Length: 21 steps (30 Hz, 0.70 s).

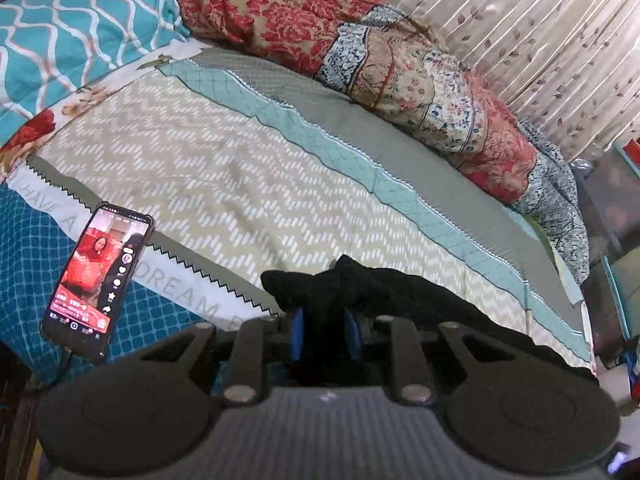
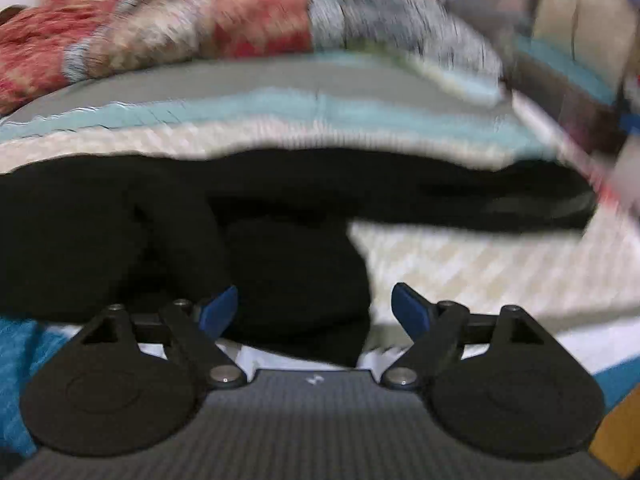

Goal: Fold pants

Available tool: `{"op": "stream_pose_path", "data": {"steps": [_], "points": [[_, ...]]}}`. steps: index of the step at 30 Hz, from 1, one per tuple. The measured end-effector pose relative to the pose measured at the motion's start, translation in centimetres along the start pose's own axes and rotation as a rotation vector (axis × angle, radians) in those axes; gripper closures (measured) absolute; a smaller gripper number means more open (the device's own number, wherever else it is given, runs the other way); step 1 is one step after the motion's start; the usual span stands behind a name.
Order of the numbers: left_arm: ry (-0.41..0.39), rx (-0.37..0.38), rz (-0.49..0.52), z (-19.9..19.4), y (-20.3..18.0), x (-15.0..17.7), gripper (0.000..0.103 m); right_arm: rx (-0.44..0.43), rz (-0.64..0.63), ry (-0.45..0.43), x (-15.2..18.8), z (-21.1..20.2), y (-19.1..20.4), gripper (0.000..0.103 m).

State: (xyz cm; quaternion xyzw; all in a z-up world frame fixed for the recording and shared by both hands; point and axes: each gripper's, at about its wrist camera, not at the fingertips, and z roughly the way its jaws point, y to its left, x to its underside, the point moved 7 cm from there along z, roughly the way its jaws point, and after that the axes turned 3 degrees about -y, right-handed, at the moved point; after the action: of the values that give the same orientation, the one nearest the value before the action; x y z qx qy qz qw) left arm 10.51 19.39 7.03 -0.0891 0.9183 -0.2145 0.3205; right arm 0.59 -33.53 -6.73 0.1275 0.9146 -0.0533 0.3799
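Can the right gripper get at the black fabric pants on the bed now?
Probably yes. The right gripper is open, its blue fingers standing wide, and a bunched part of the black fabric pants already lies between them with nothing in front, though the view is blurred.

1. The pants [image 1: 400, 292] are plain black.
2. The bedspread [image 1: 208, 184] carries beige-and-white zigzags with teal and grey bands.
3. The pillow [image 1: 80, 28] is teal with white wavy lattice.
4. The quilt [image 1: 360, 40] mixes red floral and blue-white patches.
5. The curtain [image 1: 540, 28] is cream with leaves.
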Motion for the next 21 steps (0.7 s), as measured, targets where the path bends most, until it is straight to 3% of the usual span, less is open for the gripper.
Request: {"op": "stream_pose_path", "data": {"steps": [2, 3, 4, 5, 6, 8, 9, 11, 13, 14, 16, 18, 19, 21], "points": [[-0.001, 0.004, 0.007, -0.4, 0.0, 0.5, 0.083, -0.022, 0.121, 0.023, -0.2, 2.1, -0.4, 0.019], [0.006, -0.002, 0.014, -0.4, 0.0, 0.9, 0.083, -0.031, 0.16, 0.008, -0.1, 2.0, -0.6, 0.034], [0.02, -0.01, 0.025, -0.5, 0.2, 1.5, 0.083, -0.042, 0.172, -0.006, -0.5, 1.9, -0.3, 0.069], [0.037, -0.018, 0.035, -0.4, 0.5, 2.2, 0.083, -0.046, 0.167, -0.009, -0.9, 1.6, -0.1, 0.085], [0.059, -0.024, 0.045, -0.3, 0.9, 2.9, 0.083, -0.047, 0.166, -0.014, -1.6, 1.2, 0.0, 0.086], [0.113, -0.032, 0.071, -0.1, 1.8, 4.7, 0.083, -0.025, 0.159, -0.107, -3.4, -1.9, -0.5, 0.088], [0.138, -0.035, 0.079, -0.1, 2.2, 5.5, 0.082, -0.001, 0.165, -0.158, -4.1, -2.7, -1.4, 0.094], [0.198, -0.022, 0.085, 0.0, 2.8, 7.6, 0.081, 0.057, 0.199, -0.231, -5.7, -6.1, -3.7, 0.094], [0.27, 0.01, 0.119, 0.5, 2.8, 9.7, 0.077, 0.09, 0.247, -0.246, -6.2, -7.7, -6.0, 0.094], [0.299, 0.036, 0.149, 0.6, 2.4, 10.6, 0.069, 0.151, 0.227, -0.246, -6.1, -8.5, -6.9, 0.094], [0.336, 0.081, 0.208, 0.4, 1.7, 11.6, 0.068, 0.245, 0.199, -0.217, -5.0, -9.0, -8.0, 0.093], [0.285, 0.098, 0.26, -0.7, 1.4, 10.3, 0.06, 0.29, 0.196, -0.141, -3.4, -7.7, -9.1, 0.086], [0.242, 0.099, 0.263, -1.3, 1.5, 9.2, 0.051, 0.303, 0.208, -0.098, -2.4, -7.4, -9.7, 0.072], [0.141, 0.075, 0.226, -2.4, 2.3, 5.9, 0.045, 0.378, 0.256, -0.086, -1.2, -7.5, -11.5, 0.057]]}}
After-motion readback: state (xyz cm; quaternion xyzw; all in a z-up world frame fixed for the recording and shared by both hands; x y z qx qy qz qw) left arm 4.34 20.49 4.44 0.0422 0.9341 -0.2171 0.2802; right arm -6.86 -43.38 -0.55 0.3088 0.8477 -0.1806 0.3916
